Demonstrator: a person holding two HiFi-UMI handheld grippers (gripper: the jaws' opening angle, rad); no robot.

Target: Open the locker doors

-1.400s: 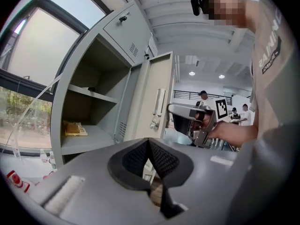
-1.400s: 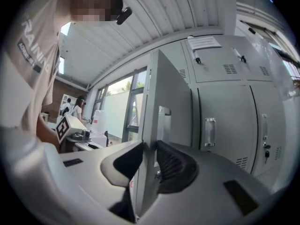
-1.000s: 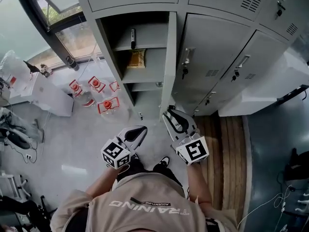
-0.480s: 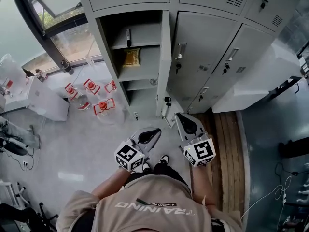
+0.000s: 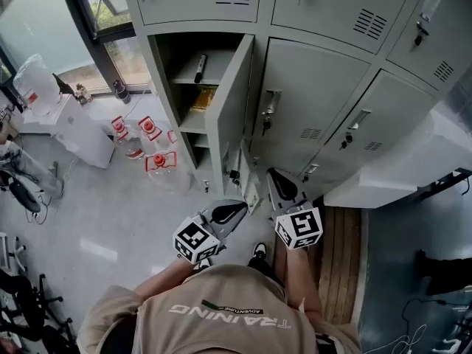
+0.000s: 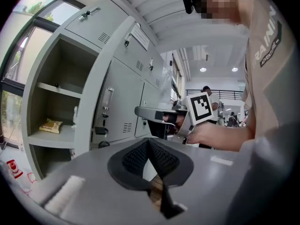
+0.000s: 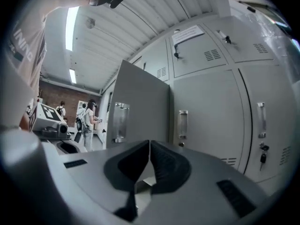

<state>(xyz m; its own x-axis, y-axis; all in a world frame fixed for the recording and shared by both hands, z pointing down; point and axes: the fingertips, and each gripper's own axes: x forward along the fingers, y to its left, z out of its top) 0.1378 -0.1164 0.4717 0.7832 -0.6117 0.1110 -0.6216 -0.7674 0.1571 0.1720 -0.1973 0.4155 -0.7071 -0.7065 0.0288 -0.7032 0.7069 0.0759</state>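
1. The shirt (image 5: 221, 312) reads "TRAINING ADVENTURE".
2. The left gripper (image 5: 227, 212) and right gripper (image 5: 278, 182), near, have their jaws pressed together and hold nothing.
3. One door (image 5: 230, 109) stands ajar, far left; the lockers (image 5: 317, 87) to its right are closed.
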